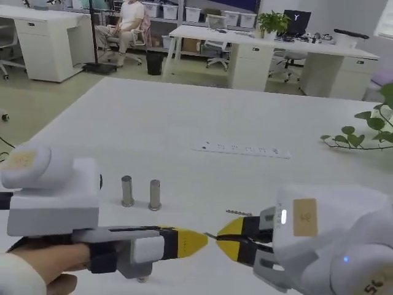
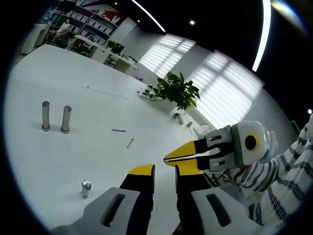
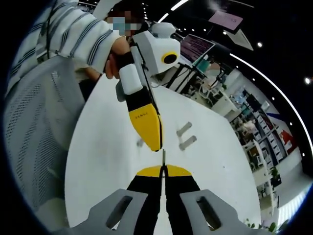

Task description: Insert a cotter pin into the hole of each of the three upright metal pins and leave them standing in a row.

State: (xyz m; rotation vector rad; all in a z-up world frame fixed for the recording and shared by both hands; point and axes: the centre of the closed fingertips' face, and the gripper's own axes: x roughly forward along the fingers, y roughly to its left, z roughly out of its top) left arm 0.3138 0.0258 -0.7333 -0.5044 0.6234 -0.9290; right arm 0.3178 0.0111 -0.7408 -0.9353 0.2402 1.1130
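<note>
Two upright metal pins [image 1: 127,190] [image 1: 155,194] stand side by side on the white table [image 1: 184,123]; they appear again as pins [image 2: 45,115] [image 2: 65,119] in the left gripper view. A third pin [image 2: 85,188] stands nearer, just below my left gripper [image 1: 198,241]. The left gripper [image 2: 165,169] is slightly open with nothing between its jaws. My right gripper [image 1: 222,237] faces it tip to tip and is shut on a thin cotter pin [image 3: 163,156] that sticks out toward the left gripper [image 3: 154,143]. Loose cotter pins [image 2: 118,130] [image 2: 130,143] lie on the table.
A white power strip [image 1: 241,148] lies across the table's middle. A leafy plant [image 1: 362,135] reaches in from the right edge. Another cotter pin [image 1: 238,212] lies just behind the right gripper. Desks, chairs and a seated person [image 1: 126,24] are far behind.
</note>
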